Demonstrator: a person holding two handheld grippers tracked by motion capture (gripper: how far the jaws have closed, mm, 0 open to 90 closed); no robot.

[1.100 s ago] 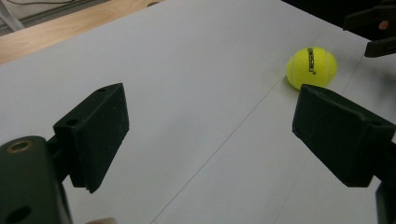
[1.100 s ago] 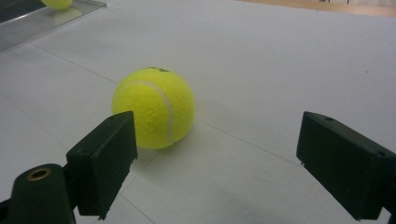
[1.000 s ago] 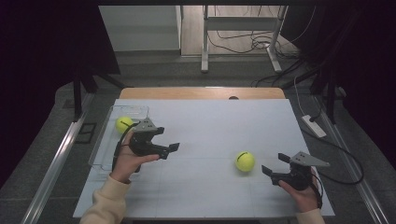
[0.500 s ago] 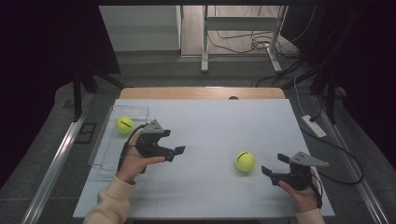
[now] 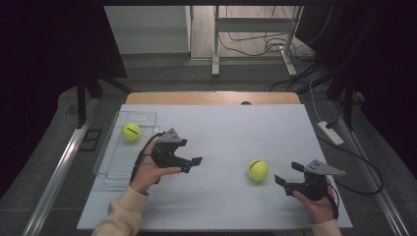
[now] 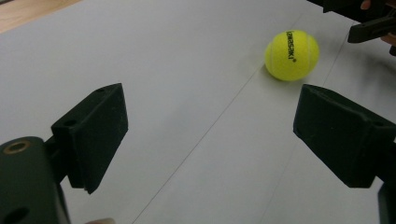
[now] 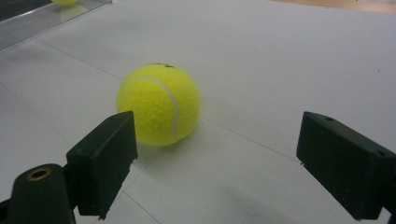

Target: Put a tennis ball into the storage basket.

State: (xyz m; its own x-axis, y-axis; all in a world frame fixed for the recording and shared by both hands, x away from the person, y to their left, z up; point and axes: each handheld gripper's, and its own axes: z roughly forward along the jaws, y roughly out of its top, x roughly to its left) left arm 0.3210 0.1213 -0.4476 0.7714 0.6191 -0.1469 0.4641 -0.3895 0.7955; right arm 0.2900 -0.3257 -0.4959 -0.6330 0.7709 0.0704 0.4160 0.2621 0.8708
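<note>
My left claw [image 5: 195, 163] hangs over the white table top [image 5: 221, 128] just right of the clear plastic tray [image 5: 114, 169], its black jaws spread wide with nothing between them. A fuzzy yellow-green tennis ball [image 5: 257, 169] lies on the bare table between my two claws, well apart from the left one and near the right. My right claw [image 5: 285, 175] rests low beside that ball, jaws spread and empty, the ball just ahead of its left jaw. A second yellow tennis ball [image 5: 131, 131] sits inside the tray.

yellow tennis ball [image 6: 292, 54] on white table [image 6: 177, 70], jaws apart, empty
</note>
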